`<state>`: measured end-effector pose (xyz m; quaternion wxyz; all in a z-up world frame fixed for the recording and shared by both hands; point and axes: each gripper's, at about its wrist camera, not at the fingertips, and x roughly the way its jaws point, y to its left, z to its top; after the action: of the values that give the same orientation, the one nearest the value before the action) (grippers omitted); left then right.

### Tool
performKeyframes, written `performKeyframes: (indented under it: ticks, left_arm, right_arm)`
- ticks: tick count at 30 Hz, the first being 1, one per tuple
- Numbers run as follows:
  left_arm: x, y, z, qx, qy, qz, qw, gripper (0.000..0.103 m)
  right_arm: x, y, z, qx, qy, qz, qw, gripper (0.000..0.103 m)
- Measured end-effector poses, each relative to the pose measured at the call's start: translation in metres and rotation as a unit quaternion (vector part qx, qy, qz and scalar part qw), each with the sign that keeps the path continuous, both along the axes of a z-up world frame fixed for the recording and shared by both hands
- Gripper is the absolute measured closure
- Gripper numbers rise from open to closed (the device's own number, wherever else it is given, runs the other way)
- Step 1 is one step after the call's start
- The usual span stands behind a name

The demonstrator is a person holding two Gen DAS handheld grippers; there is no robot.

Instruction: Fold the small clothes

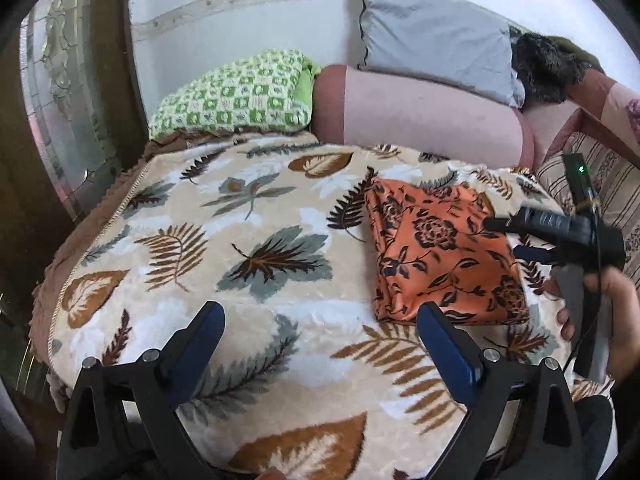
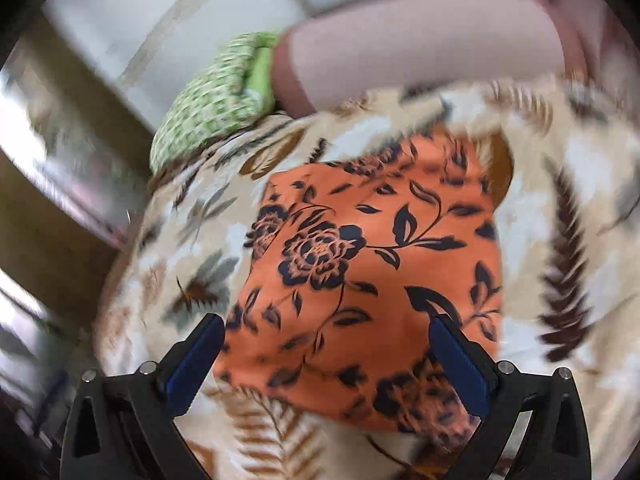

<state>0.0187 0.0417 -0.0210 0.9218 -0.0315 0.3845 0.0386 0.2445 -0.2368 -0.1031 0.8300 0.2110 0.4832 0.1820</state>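
Observation:
A folded orange cloth with a dark flower print (image 1: 440, 252) lies on the leaf-patterned blanket (image 1: 248, 216), right of middle in the left wrist view. My left gripper (image 1: 320, 320) is open and empty, just above the blanket, to the left of the cloth's near corner. My right gripper (image 1: 508, 238) reaches in from the right over the cloth's right side. In the right wrist view the right gripper (image 2: 326, 334) is open and empty, hovering close above the cloth (image 2: 360, 256). That view is motion-blurred.
A green checked pillow (image 1: 236, 94), a pink bolster (image 1: 424, 116) and a grey pillow (image 1: 436, 36) lie along the wall at the back. A dark furry item (image 1: 548, 68) is at the back right. The blanket's edge drops off at the left beside a wooden frame (image 1: 20, 200).

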Motion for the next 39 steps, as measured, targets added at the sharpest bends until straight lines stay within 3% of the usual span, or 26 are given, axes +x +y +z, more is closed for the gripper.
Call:
performKeyframes:
  ticks: [2,4,7,9,10,11,12,13,15,18,20,23,25,27,31,33,35,37,39]
  left_arm:
    - [0.021,0.005,-0.013,-0.022,0.018,-0.009,0.9996,0.006]
    - [0.047,0.007,-0.028,-0.040,0.036,-0.016,0.9985,0.006]
    - [0.069,0.009,-0.048,-0.045,0.059,-0.005,0.9972,0.006]
    - [0.069,0.012,-0.056,-0.050,0.060,-0.005,0.9969,0.006]
    - [0.068,0.013,-0.061,-0.051,0.064,-0.009,0.9966,0.006]
    - [0.068,0.015,-0.064,-0.049,0.065,-0.011,0.9966,0.006]
    - [0.067,0.017,-0.068,-0.047,0.065,-0.012,0.9967,0.006]
    - [0.068,0.018,-0.072,-0.049,0.063,-0.014,0.9968,0.006]
    - [0.072,0.018,-0.078,-0.060,0.060,-0.022,0.9961,0.006]
    - [0.078,0.014,-0.085,-0.063,0.064,-0.035,0.9954,0.006]
    - [0.076,0.016,-0.087,-0.067,0.060,-0.036,0.9953,0.006]
    - [0.068,0.025,-0.090,-0.082,0.056,-0.033,0.9945,0.006]
    - [0.065,0.032,-0.091,-0.085,0.055,-0.028,0.9944,0.006]
    - [0.063,0.036,-0.091,-0.084,0.054,-0.026,0.9947,0.006]
    - [0.068,0.041,-0.094,-0.092,0.056,-0.021,0.9939,0.006]
    - [0.068,0.038,-0.093,-0.087,0.057,-0.024,0.9943,0.006]
    - [0.064,0.032,-0.088,-0.076,0.052,-0.033,0.9952,0.006]
    - [0.063,0.028,-0.083,-0.063,0.042,-0.040,0.9963,0.006]
    - [0.070,0.022,-0.081,-0.059,0.046,-0.043,0.9963,0.006]
  right_arm:
    - [0.007,-0.012,-0.007,0.051,0.008,-0.008,0.999,0.000]
    - [0.018,-0.025,-0.018,0.138,0.023,0.005,0.990,0.000]
    - [0.044,-0.022,-0.038,0.210,0.059,0.031,0.975,0.000]
    - [0.059,-0.014,-0.051,0.191,0.071,0.032,0.979,0.000]
    - [0.067,-0.016,-0.057,0.144,0.079,0.003,0.986,0.000]
    - [0.072,-0.019,-0.062,0.130,0.090,-0.023,0.987,0.000]
    - [0.074,-0.023,-0.061,0.147,0.101,-0.065,0.982,0.000]
    - [0.075,-0.017,-0.048,0.139,0.089,-0.071,0.984,0.000]
    - [0.081,0.018,-0.011,0.111,0.037,-0.004,0.993,0.000]
    - [0.101,0.071,0.010,0.124,0.035,0.086,0.988,0.000]
    - [0.126,0.112,0.003,0.124,0.054,0.148,0.980,0.000]
    - [0.164,0.138,-0.040,0.134,0.114,0.157,0.972,0.000]
    - [0.181,0.129,-0.070,0.133,0.139,0.094,0.977,0.000]
    - [0.181,0.123,-0.068,0.168,0.132,0.065,0.975,0.000]
    - [0.178,0.131,-0.039,0.178,0.077,0.100,0.976,0.000]
    - [0.193,0.131,-0.059,0.153,0.102,0.080,0.980,0.000]
    - [0.196,0.121,-0.076,0.169,0.117,0.048,0.977,0.000]
    - [0.188,0.118,-0.061,0.193,0.095,0.055,0.975,0.000]
    - [0.176,0.107,-0.040,0.185,0.070,0.075,0.977,0.000]
